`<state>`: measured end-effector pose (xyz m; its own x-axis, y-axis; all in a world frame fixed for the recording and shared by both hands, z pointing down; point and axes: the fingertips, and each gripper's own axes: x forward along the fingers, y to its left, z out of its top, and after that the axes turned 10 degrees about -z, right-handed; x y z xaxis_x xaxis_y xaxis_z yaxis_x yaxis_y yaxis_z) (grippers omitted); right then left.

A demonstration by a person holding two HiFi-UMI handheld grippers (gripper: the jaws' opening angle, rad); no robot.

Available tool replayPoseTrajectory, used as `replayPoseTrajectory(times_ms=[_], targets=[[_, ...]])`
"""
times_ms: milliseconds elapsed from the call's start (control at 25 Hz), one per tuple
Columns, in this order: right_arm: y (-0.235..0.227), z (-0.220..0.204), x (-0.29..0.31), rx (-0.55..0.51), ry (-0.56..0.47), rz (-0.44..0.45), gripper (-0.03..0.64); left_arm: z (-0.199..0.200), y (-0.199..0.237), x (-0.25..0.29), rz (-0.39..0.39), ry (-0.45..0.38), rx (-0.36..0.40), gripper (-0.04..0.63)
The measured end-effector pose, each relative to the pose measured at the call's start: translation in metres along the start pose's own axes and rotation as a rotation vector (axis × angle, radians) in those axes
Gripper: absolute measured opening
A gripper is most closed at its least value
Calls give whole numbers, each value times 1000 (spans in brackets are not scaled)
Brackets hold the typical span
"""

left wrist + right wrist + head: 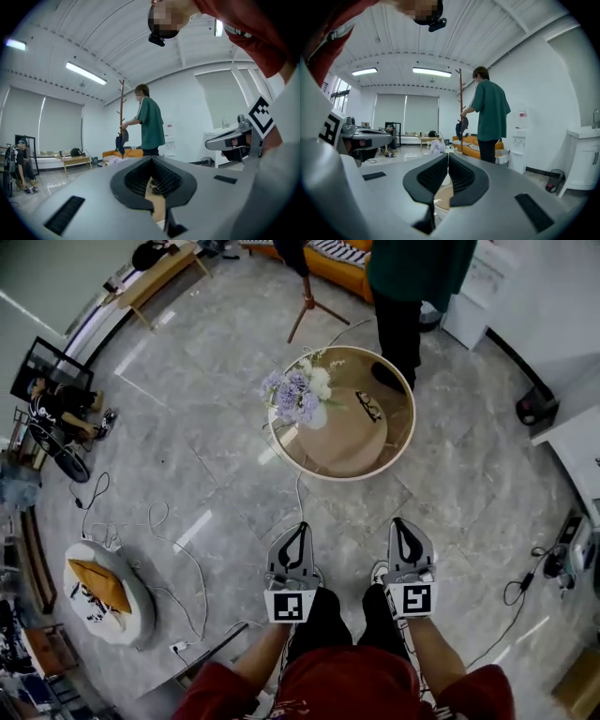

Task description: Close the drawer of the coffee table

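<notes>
The round coffee table (401, 442) with a pale rim stands on the marble floor ahead of me. A bunch of lilac and white flowers (298, 395) and a pair of glasses (367, 410) sit on its wooden top. A paler tan part (342, 448) shows on its near side; I cannot tell if that is the drawer. My left gripper (298, 527) and right gripper (402, 521) hang side by side short of the table, both pointing at it, both shut and empty. The left gripper (151, 159) and the right gripper (448, 155) show their jaw tips meeting in their own views.
A person in a green shirt (414, 273) stands beyond the table beside a wooden coat stand (307, 298) and an orange sofa (330, 264). A white pouf with an orange cushion (103, 592) and loose cables (159, 531) lie at the left. Another person (56, 404) sits far left.
</notes>
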<state>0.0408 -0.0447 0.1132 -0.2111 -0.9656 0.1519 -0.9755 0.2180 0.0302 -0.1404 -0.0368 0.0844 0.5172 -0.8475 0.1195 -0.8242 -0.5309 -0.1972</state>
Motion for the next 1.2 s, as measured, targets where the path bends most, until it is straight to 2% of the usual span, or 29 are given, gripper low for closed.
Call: replayPoseTrajectory(times_ms=[80, 120, 320, 520, 680, 1040, 1200], targets=[[-1, 33, -13, -14, -24, -2, 23, 20, 8, -12, 41, 53, -97, 12], [-4, 47, -19, -14, -38, -9, 23, 30, 11, -17, 58, 65, -120, 12], [-13, 123, -28, -7, -156, -36, 23, 96, 37, -32, 117, -7, -83, 12], [-23, 169, -27, 18, -244, -78, 23, 122, 55, -39, 143, -35, -29, 12], [-22, 177, -19, -20, -258, -68, 23, 125, 63, -40, 158, -53, -29, 12], [-2, 182, -3, -33, -259, -15, 23, 125, 82, -49, 193, -65, -28, 12], [8, 186, -1, -43, -262, 7, 23, 126, 88, -55, 207, -64, -51, 12]])
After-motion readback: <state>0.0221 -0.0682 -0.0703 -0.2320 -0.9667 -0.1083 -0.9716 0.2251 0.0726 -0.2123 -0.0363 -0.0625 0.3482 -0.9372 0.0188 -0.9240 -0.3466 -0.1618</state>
